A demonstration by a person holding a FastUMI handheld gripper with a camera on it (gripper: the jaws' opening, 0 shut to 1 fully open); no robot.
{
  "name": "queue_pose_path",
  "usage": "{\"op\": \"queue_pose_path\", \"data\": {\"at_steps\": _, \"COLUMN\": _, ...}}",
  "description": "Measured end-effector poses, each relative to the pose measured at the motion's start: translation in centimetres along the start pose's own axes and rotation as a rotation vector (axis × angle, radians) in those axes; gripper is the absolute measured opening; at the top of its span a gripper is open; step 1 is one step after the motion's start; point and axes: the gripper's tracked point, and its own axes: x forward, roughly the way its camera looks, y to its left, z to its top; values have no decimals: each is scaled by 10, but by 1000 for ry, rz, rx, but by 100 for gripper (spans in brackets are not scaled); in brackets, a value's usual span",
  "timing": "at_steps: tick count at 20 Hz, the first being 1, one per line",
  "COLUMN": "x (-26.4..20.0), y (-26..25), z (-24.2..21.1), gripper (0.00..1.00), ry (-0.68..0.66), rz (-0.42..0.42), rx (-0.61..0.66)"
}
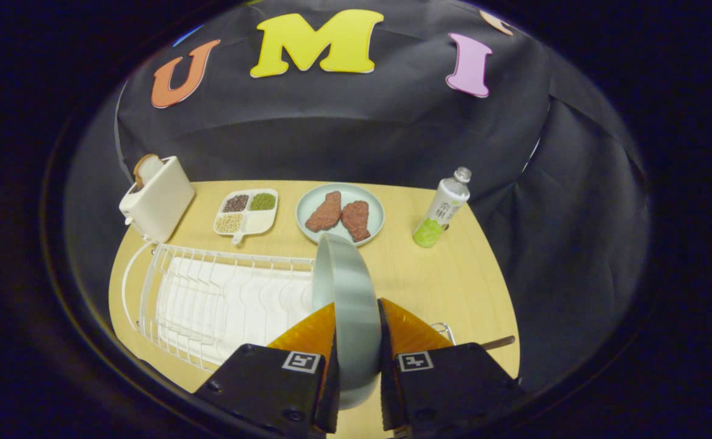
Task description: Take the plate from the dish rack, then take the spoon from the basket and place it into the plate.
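Note:
A pale grey-green plate (pixel 345 286) stands on edge between my fingers, and my gripper (pixel 357 341) is shut on its rim. The plate is held up above the table, at the right end of the white wire dish rack (pixel 209 299). The rack's slots to the left of the plate hold nothing. Just right of my right finger a bit of wire basket (pixel 444 329) shows, with a brown handle (pixel 497 342) sticking out from it toward the table's right edge. The rest of the basket is hidden behind my finger.
At the back of the wooden table (pixel 441 280) stand a white toaster (pixel 157 198) with bread in it, a divided dish of beans (pixel 246 211), a light plate with two meat pieces (pixel 340 213), and a green-labelled bottle (pixel 441 208).

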Motion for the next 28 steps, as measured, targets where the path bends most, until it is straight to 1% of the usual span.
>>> {"op": "queue_pose_path", "data": {"at_steps": 2, "x": -19, "y": 5, "z": 4, "gripper": 28, "ry": -21, "rz": 9, "rx": 10}}
{"op": "queue_pose_path", "data": {"at_steps": 4, "x": -34, "y": 1, "z": 6, "gripper": 28, "ry": -52, "rz": 6, "rx": 10}}
{"op": "queue_pose_path", "data": {"at_steps": 7, "x": -55, "y": 1, "z": -6, "gripper": 28, "ry": -71, "rz": 50, "rx": 33}}
{"op": "queue_pose_path", "data": {"at_steps": 11, "x": -90, "y": 6, "z": -30, "gripper": 28, "ry": -99, "rz": 154, "rx": 90}}
{"op": "queue_pose_path", "data": {"at_steps": 15, "x": -120, "y": 16, "z": -76, "gripper": 28, "ry": -107, "rz": 267, "rx": 139}}
{"op": "queue_pose_path", "data": {"at_steps": 20, "x": -126, "y": 31, "z": -139, "gripper": 27, "ry": -48, "rz": 345, "rx": 147}}
{"op": "queue_pose_path", "data": {"at_steps": 23, "x": -117, "y": 49, "z": -179, "gripper": 28, "ry": 13, "rz": 396, "rx": 150}}
{"op": "queue_pose_path", "data": {"at_steps": 28, "x": -94, "y": 66, "z": -222, "gripper": 28, "ry": 95, "rz": 427, "rx": 174}}
